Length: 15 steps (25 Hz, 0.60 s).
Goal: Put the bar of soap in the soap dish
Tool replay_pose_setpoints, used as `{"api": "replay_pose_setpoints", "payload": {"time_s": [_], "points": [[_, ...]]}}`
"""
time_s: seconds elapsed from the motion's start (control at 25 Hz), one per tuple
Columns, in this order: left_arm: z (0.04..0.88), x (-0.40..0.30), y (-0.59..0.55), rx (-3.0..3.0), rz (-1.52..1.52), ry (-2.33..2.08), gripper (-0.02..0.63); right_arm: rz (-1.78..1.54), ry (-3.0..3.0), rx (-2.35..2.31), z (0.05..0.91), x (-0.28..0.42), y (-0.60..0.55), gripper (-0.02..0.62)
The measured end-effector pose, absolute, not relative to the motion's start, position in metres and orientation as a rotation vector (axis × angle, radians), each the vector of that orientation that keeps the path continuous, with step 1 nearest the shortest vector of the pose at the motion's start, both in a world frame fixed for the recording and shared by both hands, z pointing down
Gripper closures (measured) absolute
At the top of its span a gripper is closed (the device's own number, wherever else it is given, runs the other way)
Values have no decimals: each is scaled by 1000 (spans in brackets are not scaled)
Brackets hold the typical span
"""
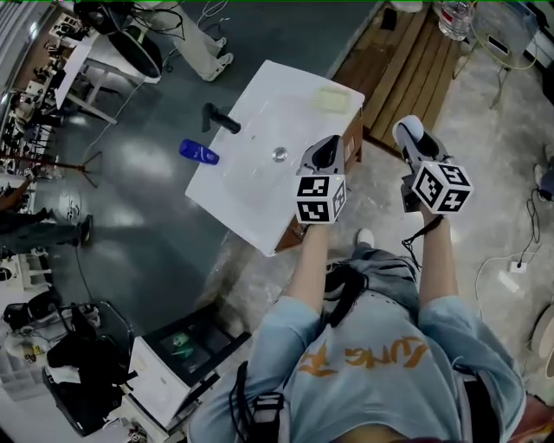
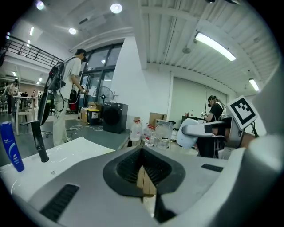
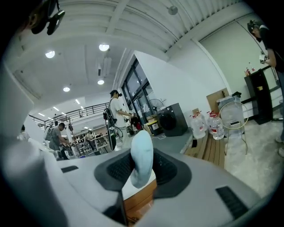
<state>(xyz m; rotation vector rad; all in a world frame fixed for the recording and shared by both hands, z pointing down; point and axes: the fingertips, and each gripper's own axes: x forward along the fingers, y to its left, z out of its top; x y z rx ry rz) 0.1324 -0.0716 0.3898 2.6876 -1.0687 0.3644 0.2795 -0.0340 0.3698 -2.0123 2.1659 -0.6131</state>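
A pale bar of soap [image 1: 406, 129] [image 3: 142, 156] stands on edge between the black pads of my right gripper [image 1: 413, 141] [image 3: 141, 167], which is shut on it. That hand is to the right of the white sink top [image 1: 260, 186], off its edge and over the floor. The soap dish [image 1: 334, 98], pale yellow, lies on the sink top's far right corner. My left gripper [image 1: 326, 150] [image 2: 143, 170] hovers over the sink top's right edge, its jaws together with nothing between them. The left gripper view shows no dish.
On the sink top are a black faucet [image 1: 220, 118] [image 2: 39, 141], a blue bottle [image 1: 198, 152] [image 2: 10, 146] and a drain [image 1: 279, 155]. A wooden pallet [image 1: 407, 60] and water bottles [image 1: 456, 17] lie beyond. People stand at the far side of the room.
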Motion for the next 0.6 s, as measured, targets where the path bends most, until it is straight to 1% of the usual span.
{"api": "replay_pose_setpoints", "payload": {"time_s": [0.16,0.36,0.52,0.6], "points": [[404,126,-76,2645,386,-1092,584,-670,2219,-1979,388,269,-44,462],[423,101,-91,2553,379,-1138,584,-724,2299,-1958,403,250,-68,461],[448,86,-121,2485,342,-1154,584,-731,2384,-1976,421,235,-96,462],[458,89,-132,2454,302,-1150,584,-735,2447,-1988,429,233,-105,461]]}}
